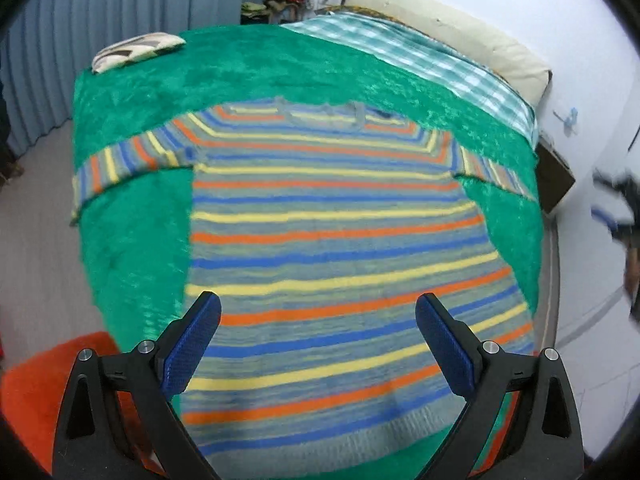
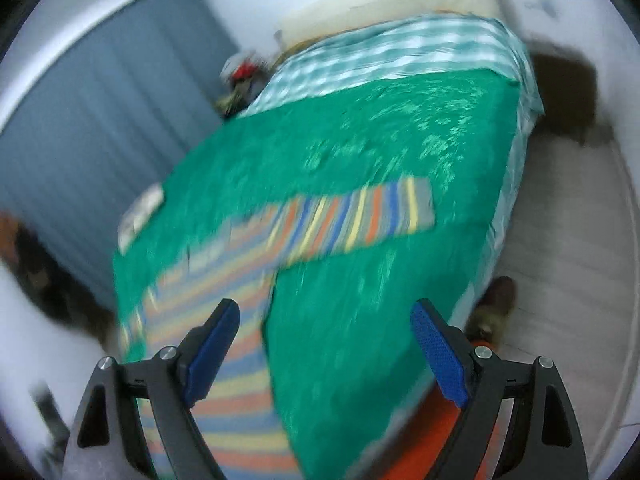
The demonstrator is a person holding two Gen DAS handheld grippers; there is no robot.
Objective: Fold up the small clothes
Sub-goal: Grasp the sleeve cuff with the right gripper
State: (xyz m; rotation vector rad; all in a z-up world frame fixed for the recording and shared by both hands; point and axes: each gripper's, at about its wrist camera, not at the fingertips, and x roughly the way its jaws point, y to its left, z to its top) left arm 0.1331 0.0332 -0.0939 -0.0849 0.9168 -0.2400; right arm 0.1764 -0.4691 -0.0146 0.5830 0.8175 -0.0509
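A striped sweater (image 1: pixel 328 240), in orange, yellow, blue and grey bands, lies spread flat on a green blanket (image 1: pixel 248 68) on a bed, collar at the far end, both sleeves out to the sides. My left gripper (image 1: pixel 318 308) is open and empty above the sweater's lower half. In the right wrist view, which is blurred, my right gripper (image 2: pixel 324 316) is open and empty above the green blanket (image 2: pixel 360 140), right of the sweater's body; the right sleeve (image 2: pixel 360 216) stretches across ahead of it.
A folded patterned cloth (image 1: pixel 136 50) lies at the blanket's far left corner. A checked sheet (image 1: pixel 420 56) and a cream pillow (image 1: pixel 460 36) lie at the bed's head. An orange rug (image 1: pixel 44 392) is on the floor. A brown box (image 1: pixel 554 176) stands beside the bed.
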